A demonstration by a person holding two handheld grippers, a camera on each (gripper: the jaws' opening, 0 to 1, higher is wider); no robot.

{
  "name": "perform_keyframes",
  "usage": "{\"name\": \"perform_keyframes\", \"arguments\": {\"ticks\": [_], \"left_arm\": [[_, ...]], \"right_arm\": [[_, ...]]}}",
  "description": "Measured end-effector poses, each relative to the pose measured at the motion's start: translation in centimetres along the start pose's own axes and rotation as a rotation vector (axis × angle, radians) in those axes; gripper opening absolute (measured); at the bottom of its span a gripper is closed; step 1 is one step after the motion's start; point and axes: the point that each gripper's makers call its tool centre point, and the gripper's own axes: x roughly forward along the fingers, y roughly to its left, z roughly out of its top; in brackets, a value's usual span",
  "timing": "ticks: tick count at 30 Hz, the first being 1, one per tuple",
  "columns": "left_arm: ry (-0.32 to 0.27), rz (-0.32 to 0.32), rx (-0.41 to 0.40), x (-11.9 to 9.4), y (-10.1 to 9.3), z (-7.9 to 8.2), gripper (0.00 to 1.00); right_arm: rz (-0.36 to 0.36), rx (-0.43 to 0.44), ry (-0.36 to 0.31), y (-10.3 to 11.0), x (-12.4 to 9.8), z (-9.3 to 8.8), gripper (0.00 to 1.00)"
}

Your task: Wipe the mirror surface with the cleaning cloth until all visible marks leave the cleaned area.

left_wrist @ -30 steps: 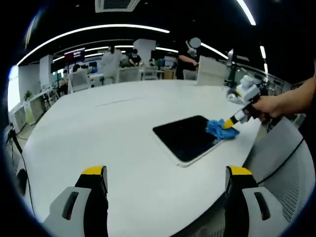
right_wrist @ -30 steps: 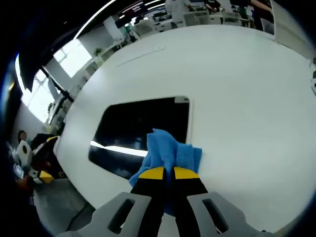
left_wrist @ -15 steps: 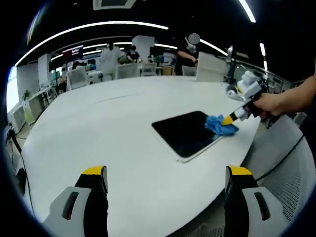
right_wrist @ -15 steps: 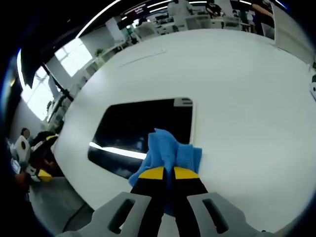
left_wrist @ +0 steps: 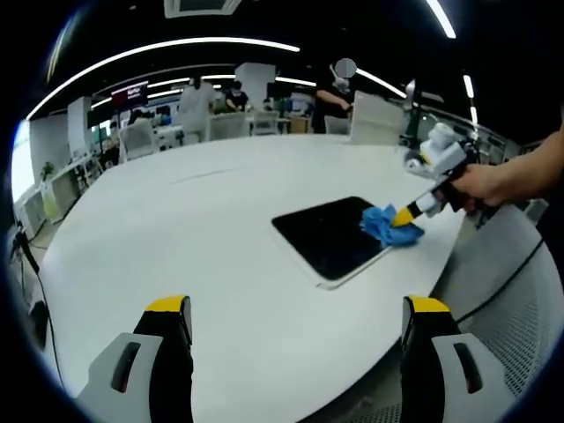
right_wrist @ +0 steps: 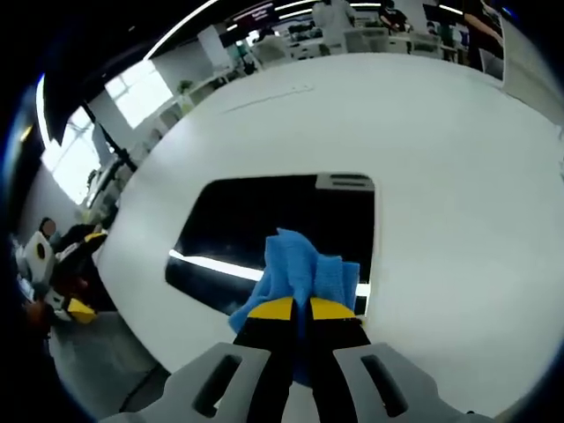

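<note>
A dark rectangular mirror (left_wrist: 330,236) (right_wrist: 264,229) with a white frame lies flat on the white table (left_wrist: 194,229). The blue cleaning cloth (left_wrist: 388,226) (right_wrist: 304,275) rests on the mirror's near right edge. My right gripper (right_wrist: 300,308) is shut on the cloth, its yellow-tipped fingers pressed together; it shows in the left gripper view (left_wrist: 407,215), held by a hand. My left gripper (left_wrist: 295,308) hovers open over the table's near edge, well short of the mirror, with nothing between its fingers.
A mesh chair (left_wrist: 520,300) stands at the table's right edge. Office chairs and people (left_wrist: 198,101) are far behind the table. The left gripper and a person's hand (right_wrist: 53,273) appear at the left of the right gripper view.
The right gripper has slid the cloth a little further onto the mirror, toward its middle. The left gripper stays still and open.
</note>
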Motion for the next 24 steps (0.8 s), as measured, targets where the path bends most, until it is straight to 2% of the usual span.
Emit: {"name": "perform_keyframes", "arguments": {"ticks": [6,21,24], "left_arm": [[-0.005,0.0,0.0,0.0,-0.1,0.1,0.99],[-0.001,-0.002,0.0,0.1,0.0,-0.1,0.99],[0.008,-0.012,0.021,0.2,-0.2,-0.2,0.99]], "right_arm": [[0.018,0.011,0.009,1.0,0.3,0.0,0.0],[0.069,-0.023,0.041,5.9,2.5,0.6,0.0],[0.078,-0.029,0.05,7.0,2.9,0.7,0.0]]}}
